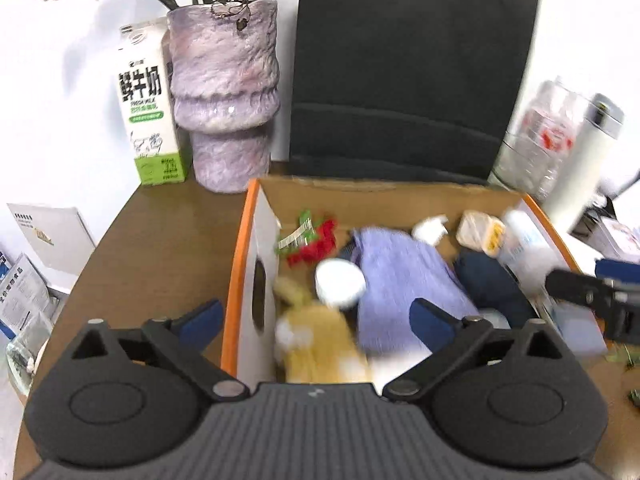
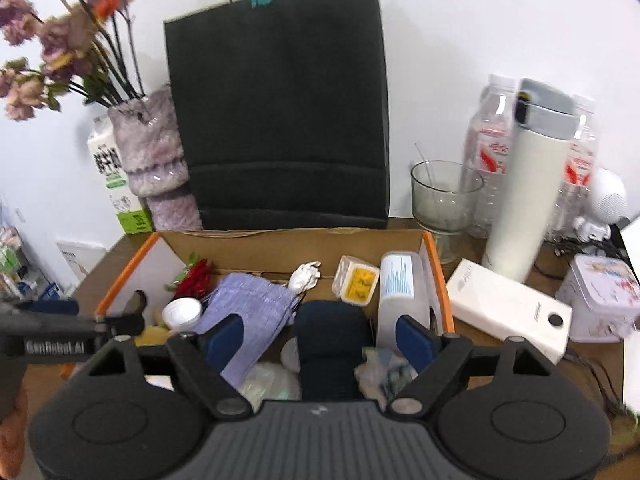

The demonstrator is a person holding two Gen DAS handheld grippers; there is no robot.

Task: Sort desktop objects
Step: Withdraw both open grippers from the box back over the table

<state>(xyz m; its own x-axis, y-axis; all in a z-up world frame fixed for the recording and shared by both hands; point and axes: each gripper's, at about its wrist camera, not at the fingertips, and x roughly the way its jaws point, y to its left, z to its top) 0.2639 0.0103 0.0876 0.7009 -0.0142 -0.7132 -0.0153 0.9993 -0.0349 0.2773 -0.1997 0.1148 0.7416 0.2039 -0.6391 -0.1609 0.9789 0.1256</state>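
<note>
An open cardboard box with orange rims sits on the brown desk. In it lie a lilac cloth, a white round lid, a red and green trinket, a yellow plush, a dark blue case, a yellow-topped tub and a white box. My left gripper is open and empty over the box's left part. My right gripper is open and empty over its right part.
Behind the box stand a black paper bag, a purple vase with flowers and a milk carton. To the right are a glass cup, water bottles, a white flask, a white power bank and a tin.
</note>
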